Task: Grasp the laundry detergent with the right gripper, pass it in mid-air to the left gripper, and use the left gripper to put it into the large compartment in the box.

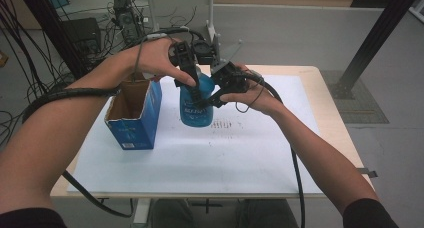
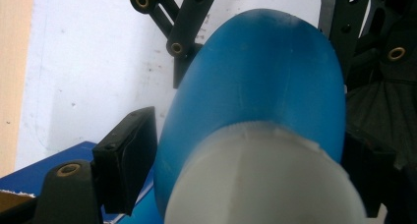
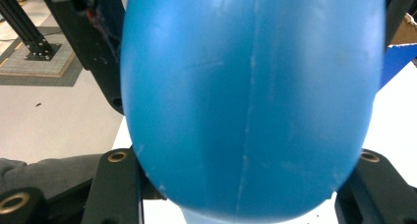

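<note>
Two grippers meet on one blue bottle (image 1: 196,107), held above the white sheet (image 1: 240,153) that covers the table (image 1: 332,123). In the right gripper view the right gripper (image 3: 246,184) has its two black jaws clamped against the bottle's blue body, one on each flank, so the bottle fills the space between them. In the left gripper view the left gripper (image 2: 236,155) looks down along the bottle from its top: a pale, whitish cap end (image 2: 260,180) lies nearest the camera, and the blue body widens beyond it. The left-hand jaw stands just beside the bottle's shoulder with a thin gap visible, and the opposite jaw sits close against the other side; whether both pads press on the bottle cannot be told. From the high view, the left gripper (image 1: 187,73) comes at the bottle's top, and the right gripper (image 1: 220,85) grips it from the side, each in a bare hand. A blue cardboard box (image 1: 134,115), open at the top, stands on the sheet just left of the bottle.
</note>
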`<control>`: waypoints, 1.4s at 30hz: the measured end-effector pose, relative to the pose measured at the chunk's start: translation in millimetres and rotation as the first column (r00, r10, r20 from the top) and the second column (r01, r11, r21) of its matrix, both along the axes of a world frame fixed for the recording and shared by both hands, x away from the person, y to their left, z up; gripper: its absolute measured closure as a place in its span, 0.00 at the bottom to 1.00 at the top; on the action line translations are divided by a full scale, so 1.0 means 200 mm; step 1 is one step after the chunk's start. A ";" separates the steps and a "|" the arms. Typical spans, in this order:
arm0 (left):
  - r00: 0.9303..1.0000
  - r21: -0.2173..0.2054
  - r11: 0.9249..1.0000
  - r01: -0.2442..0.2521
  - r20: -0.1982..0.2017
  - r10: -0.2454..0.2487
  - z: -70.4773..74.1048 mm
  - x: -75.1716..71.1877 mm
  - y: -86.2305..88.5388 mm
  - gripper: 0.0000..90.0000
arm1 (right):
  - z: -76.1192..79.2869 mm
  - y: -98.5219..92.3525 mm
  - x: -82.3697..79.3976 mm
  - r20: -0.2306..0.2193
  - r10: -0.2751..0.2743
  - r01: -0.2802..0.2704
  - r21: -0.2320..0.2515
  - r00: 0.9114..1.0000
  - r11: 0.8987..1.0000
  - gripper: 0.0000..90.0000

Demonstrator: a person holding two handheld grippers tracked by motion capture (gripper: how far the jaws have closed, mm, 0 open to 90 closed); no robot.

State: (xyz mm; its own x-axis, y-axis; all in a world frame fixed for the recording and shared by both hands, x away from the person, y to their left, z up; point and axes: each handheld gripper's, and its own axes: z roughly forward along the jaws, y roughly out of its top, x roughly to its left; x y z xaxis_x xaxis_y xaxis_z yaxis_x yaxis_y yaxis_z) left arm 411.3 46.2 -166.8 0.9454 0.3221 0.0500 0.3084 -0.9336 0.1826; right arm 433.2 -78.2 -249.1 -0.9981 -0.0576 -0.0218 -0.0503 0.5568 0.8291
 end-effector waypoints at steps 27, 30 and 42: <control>0.999 0.029 0.999 0.020 -0.029 -0.019 -0.02 0.00 0.01 0.39 | -0.02 0.01 0.00 0.024 0.009 -0.008 -0.008 1.000 1.000 0.48; 0.999 0.036 0.999 0.021 -0.038 -0.019 -0.02 0.00 0.01 0.39 | -0.03 0.02 0.00 0.029 0.027 -0.026 -0.003 0.999 1.000 0.48; 0.999 0.039 0.999 0.013 -0.035 -0.012 -0.03 0.00 0.01 0.39 | -0.04 0.02 0.00 0.023 0.013 -0.013 -0.004 1.000 1.000 0.48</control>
